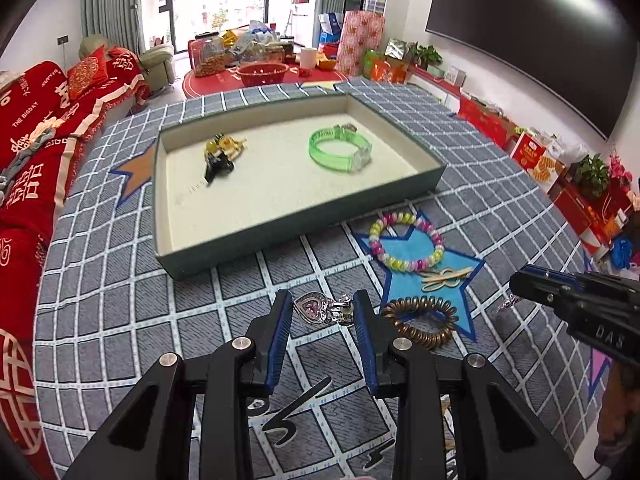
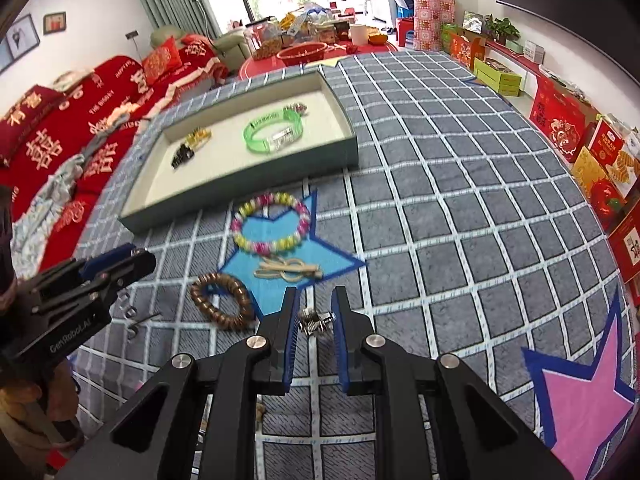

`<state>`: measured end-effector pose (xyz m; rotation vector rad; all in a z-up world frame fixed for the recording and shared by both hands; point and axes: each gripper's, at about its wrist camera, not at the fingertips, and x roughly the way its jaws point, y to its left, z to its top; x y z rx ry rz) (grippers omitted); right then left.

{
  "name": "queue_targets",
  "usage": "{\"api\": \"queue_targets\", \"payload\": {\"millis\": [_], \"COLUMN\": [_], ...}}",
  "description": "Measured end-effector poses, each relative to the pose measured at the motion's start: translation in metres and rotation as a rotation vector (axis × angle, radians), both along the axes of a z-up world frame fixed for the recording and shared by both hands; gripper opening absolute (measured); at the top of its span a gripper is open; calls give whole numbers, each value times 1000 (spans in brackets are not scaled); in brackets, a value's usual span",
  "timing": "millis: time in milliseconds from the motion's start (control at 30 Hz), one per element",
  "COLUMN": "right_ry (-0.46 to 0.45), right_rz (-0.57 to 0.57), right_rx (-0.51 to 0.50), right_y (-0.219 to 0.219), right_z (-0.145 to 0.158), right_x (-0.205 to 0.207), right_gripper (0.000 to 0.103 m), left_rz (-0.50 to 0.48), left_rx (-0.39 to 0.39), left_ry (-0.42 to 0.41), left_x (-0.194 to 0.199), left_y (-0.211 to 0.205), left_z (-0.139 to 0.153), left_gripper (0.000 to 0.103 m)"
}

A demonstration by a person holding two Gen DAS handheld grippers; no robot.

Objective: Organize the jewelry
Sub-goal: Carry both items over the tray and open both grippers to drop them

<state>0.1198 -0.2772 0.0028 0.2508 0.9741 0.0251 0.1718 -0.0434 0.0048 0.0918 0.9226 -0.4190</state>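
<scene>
My left tool (image 1: 323, 309) is clamped on a heart-shaped pendant (image 1: 316, 307), its blue pads pressing the silver piece from both sides above the grey checked cloth (image 1: 120, 320) on the table. My right tool (image 2: 316, 322) is nearly closed, pinching a small silver trinket (image 2: 315, 322) between its fingers; it is too small for me to say what sort. Ahead sits the tray (image 1: 436, 172) with its pale lining, holding a green watch (image 1: 340, 148) on the right and a black and gold clip (image 1: 220, 154) on the left. Just in front of the tray, on a blue star (image 1: 424, 280), lie a colourful bead bracelet (image 1: 406, 242) and a beige hair clip (image 1: 444, 276). A brown coil hair tie (image 1: 420, 322) lies just beside my left tool, near the star's lower edge. A red sofa (image 1: 32, 152) runs along the left.
</scene>
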Motion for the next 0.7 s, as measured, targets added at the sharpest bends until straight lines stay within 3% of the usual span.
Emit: {"api": "queue_targets", "payload": {"millis": [333, 700], "right_ry": [-85, -127], "right_rz": [62, 119], "right_rx": [41, 132], "right_y": [1, 3], "right_z": [44, 85], "right_x": [39, 123], "right_gripper": [18, 18], "left_rz": [49, 130], "left_rx": [-38, -81], "left_ry": [-47, -72], "left_x": [14, 77], "left_y": [20, 36], "left_z": [38, 71], "left_gripper": [45, 45]}}
